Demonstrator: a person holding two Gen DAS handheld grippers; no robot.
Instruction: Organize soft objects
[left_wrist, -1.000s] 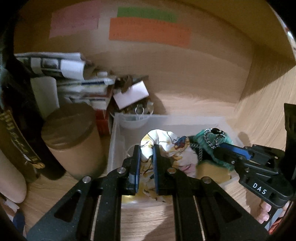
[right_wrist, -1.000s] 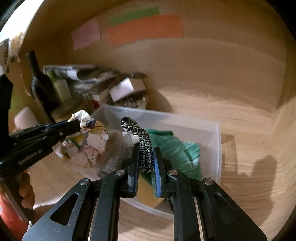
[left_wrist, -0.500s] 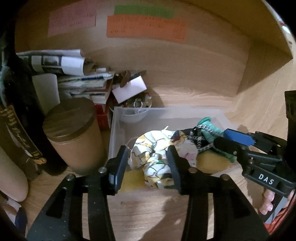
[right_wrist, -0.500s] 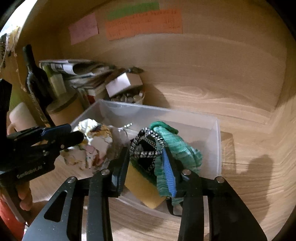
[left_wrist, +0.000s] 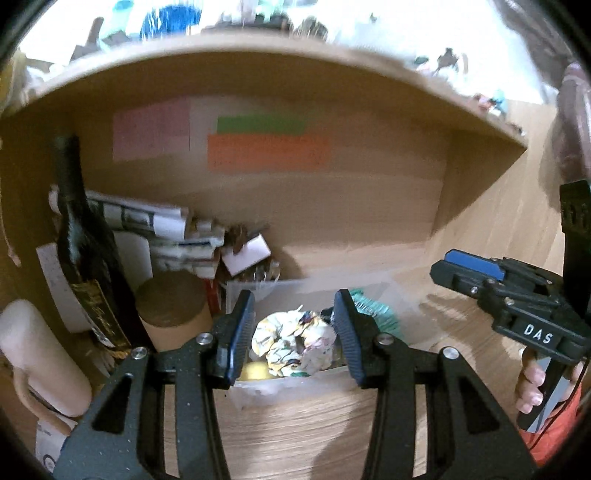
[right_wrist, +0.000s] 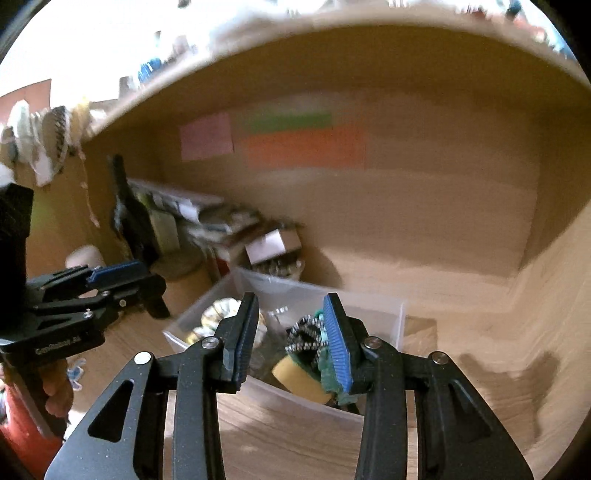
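Note:
A clear plastic bin (left_wrist: 291, 384) (right_wrist: 384, 314) sits on the wooden shelf. In it lie a crumpled floral cloth (left_wrist: 295, 343) (right_wrist: 218, 314), a green knit cloth (left_wrist: 373, 314) (right_wrist: 327, 373), a black-and-white patterned band (right_wrist: 306, 336) and a yellow sponge (right_wrist: 299, 376) (left_wrist: 255, 371). My left gripper (left_wrist: 293, 336) is open and empty, pulled back in front of the bin. My right gripper (right_wrist: 291, 339) is open and empty, just short of the bin's near wall. Each gripper shows in the other's view, the right one (left_wrist: 469, 269) and the left one (right_wrist: 122, 277).
Left of the bin stand a brown cardboard canister (left_wrist: 173, 314), a dark wine bottle (left_wrist: 88, 258), a pale roll (left_wrist: 40, 358) and stacked papers (left_wrist: 155, 229). A small white box (left_wrist: 247, 254) sits behind. Coloured notes (left_wrist: 266, 151) hang on the back wall. Bare wood lies right of the bin.
Both grippers let go of their cloths into the bin, opened wide, and drew back and up from the bin.

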